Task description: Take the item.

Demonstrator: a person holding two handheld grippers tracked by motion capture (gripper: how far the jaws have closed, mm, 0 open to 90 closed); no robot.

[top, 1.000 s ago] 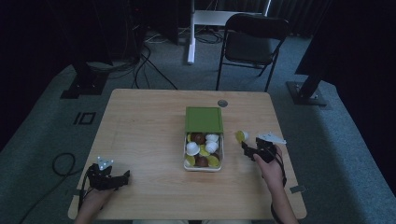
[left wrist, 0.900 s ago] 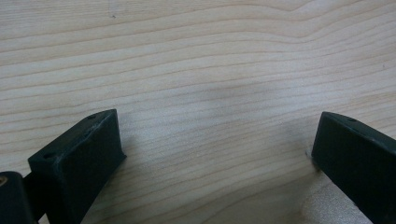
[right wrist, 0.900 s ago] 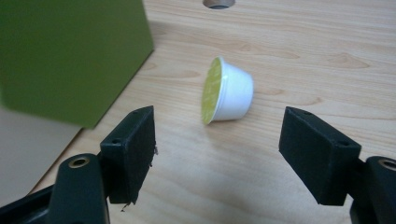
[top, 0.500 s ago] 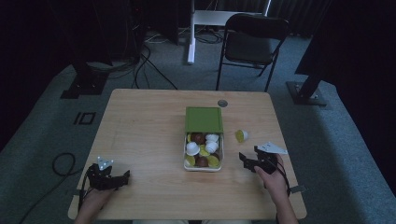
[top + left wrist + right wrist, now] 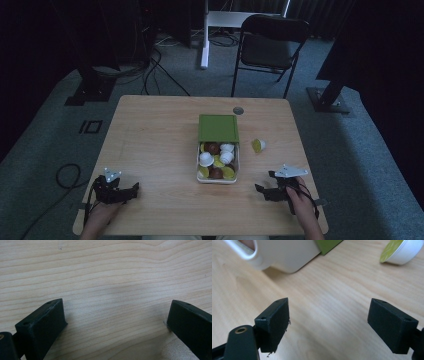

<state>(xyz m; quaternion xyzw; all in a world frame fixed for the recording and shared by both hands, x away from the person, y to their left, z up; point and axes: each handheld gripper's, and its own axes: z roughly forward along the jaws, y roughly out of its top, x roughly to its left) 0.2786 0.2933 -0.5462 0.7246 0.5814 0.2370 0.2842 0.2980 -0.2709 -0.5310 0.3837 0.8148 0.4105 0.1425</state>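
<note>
A white box [image 5: 218, 176] with its green lid [image 5: 218, 128] folded back stands mid-table, holding several white, brown and yellow-green capsules. One capsule [image 5: 258, 145] with a yellow-green top lies alone on the wood to the box's right; it appears again as the capsule [image 5: 403, 251] at top right of the right gripper view, beyond the box's corner [image 5: 284, 255]. My right gripper [image 5: 260, 190] rests open near the front right edge, nothing between its jaws [image 5: 328, 325]. My left gripper [image 5: 134, 189] lies open at the front left over bare wood [image 5: 116, 322].
A small round grommet [image 5: 238, 110] sits in the table [image 5: 150, 135] near its far edge. A black chair [image 5: 272, 47] and a white desk leg [image 5: 205, 35] stand beyond the table, with cables on the grey carpet at left.
My right gripper let go of the capsule beside the box and drew back toward the front right edge. The capsule stays where it was set down. The left gripper has not moved.
</note>
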